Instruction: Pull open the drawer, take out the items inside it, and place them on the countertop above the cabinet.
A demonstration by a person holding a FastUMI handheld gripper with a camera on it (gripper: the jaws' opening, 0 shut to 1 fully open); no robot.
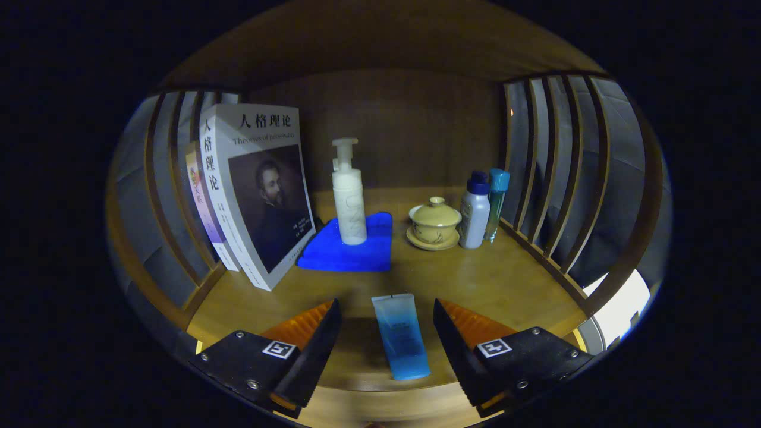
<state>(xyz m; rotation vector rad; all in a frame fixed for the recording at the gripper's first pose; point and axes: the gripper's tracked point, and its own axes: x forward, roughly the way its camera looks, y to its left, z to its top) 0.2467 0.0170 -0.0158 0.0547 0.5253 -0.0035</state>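
A blue tube (pixel 401 336) lies flat on the wooden countertop (pixel 499 285), between my two fingers and near the front edge. My gripper (pixel 386 309) is open; neither finger touches the tube. Beyond the fingers a white pump bottle (pixel 349 193) stands upright on a folded blue cloth (pixel 352 246). The drawer is hidden from this view.
Books (pixel 252 190) lean upright at the left against the slatted side. A lidded ceramic cup on a saucer (pixel 434 224), a grey bottle with a blue cap (pixel 475 211) and a slim teal bottle (pixel 496 202) stand at the right by the slatted wall (pixel 553 172). A wooden back panel closes the rear.
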